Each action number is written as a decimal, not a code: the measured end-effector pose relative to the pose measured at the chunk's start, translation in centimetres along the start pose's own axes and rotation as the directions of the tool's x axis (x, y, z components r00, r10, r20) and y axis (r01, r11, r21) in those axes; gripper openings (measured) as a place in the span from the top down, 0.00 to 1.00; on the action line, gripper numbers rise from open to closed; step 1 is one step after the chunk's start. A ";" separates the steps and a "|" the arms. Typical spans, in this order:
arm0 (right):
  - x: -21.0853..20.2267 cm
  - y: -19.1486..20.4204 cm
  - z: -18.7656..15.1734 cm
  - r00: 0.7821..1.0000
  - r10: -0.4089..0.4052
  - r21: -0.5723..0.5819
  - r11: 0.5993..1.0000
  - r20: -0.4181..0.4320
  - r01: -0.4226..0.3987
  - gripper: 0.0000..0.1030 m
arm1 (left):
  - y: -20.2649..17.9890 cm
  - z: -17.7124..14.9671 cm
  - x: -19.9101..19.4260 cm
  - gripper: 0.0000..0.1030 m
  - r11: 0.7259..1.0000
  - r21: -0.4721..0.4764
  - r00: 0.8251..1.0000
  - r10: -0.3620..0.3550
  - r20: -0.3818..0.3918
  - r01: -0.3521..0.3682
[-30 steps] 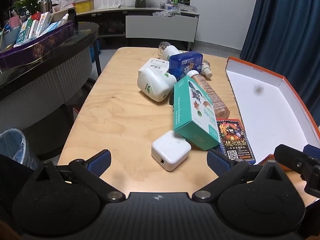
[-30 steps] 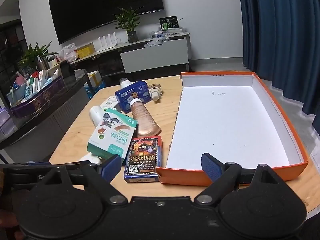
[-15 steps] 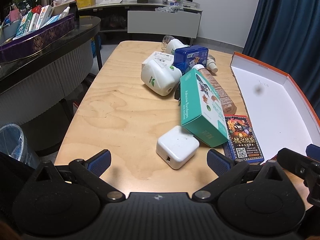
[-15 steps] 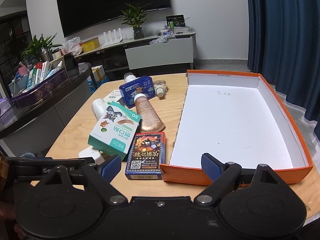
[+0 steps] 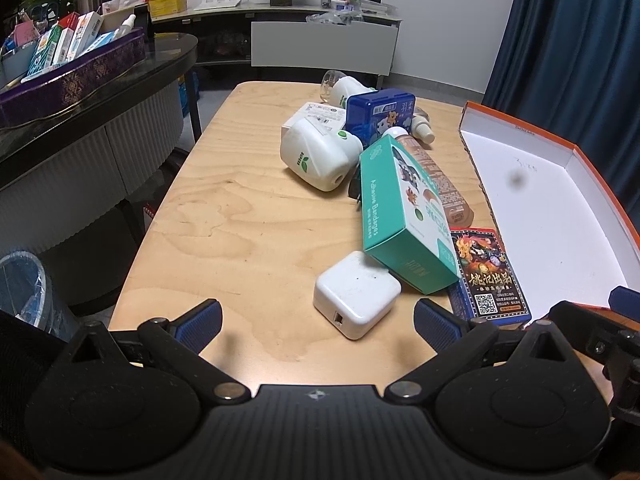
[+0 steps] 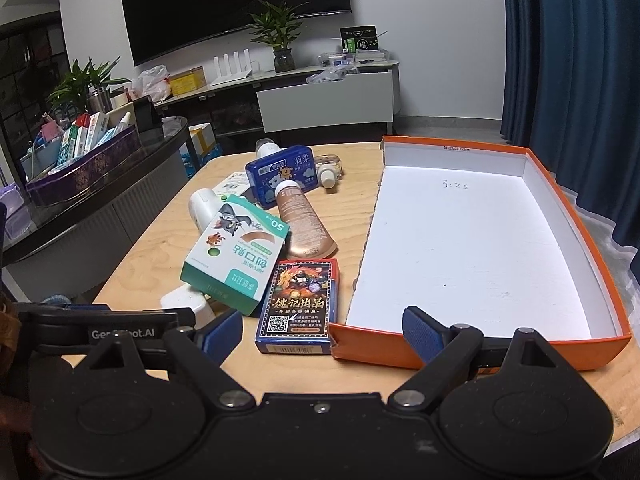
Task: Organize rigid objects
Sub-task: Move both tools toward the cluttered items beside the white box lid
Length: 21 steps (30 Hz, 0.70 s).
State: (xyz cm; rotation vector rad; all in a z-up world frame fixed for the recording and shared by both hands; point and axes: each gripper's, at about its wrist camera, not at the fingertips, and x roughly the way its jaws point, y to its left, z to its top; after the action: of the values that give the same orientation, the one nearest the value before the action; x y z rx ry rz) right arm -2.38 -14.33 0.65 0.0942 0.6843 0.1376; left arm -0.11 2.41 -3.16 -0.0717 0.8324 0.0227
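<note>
A white square charger [image 5: 356, 294] lies just ahead of my open left gripper [image 5: 318, 322], between its fingers' line but untouched. A teal bandage box [image 5: 404, 216] leans on it. Beside that lie a dark card pack [image 6: 298, 306], a bronze tube [image 6: 302, 226], a blue tin [image 6: 282, 172] and a white plastic device [image 5: 318, 154]. An orange box with a white inside [image 6: 520, 148] stands on the right, with nothing in it. My right gripper [image 6: 322, 330] is open above the table's near edge, over the card pack and the box's near corner.
The wooden table [image 5: 240, 216] has bare surface on its left half. A dark counter with a purple tray of packets [image 5: 76, 72] stands to the left. A bin with a plastic liner [image 5: 24, 292] sits below it. Blue curtains [image 6: 580, 52] hang at right.
Both grippers have drawn slightly closer to the objects and tilted, so the items sit lower and nearer in view. No object has moved and both grippers stay open.
</note>
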 end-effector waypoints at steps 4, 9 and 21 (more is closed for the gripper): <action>0.1 0.0 0.0 1.000 0.001 0.001 1.000 -0.004 -0.001 0.01 | 0.0 0.0 0.1 0.00 1.000 0.003 1.000 0.000 -0.002 0.000; 0.2 0.0 0.0 1.000 0.004 0.002 1.000 -0.006 -0.004 0.01 | 0.0 0.0 0.1 0.00 1.000 0.007 1.000 0.000 -0.001 0.000; 0.4 0.3 -0.1 1.000 0.003 -0.011 1.000 -0.012 -0.003 0.01 | -0.1 0.1 0.3 0.00 1.000 0.014 1.000 0.000 -0.001 0.000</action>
State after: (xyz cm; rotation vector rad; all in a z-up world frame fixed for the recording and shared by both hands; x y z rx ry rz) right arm -2.13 -13.94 0.37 0.0840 0.6953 0.1449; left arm 0.13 2.34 -3.31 -0.0583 0.8339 0.0170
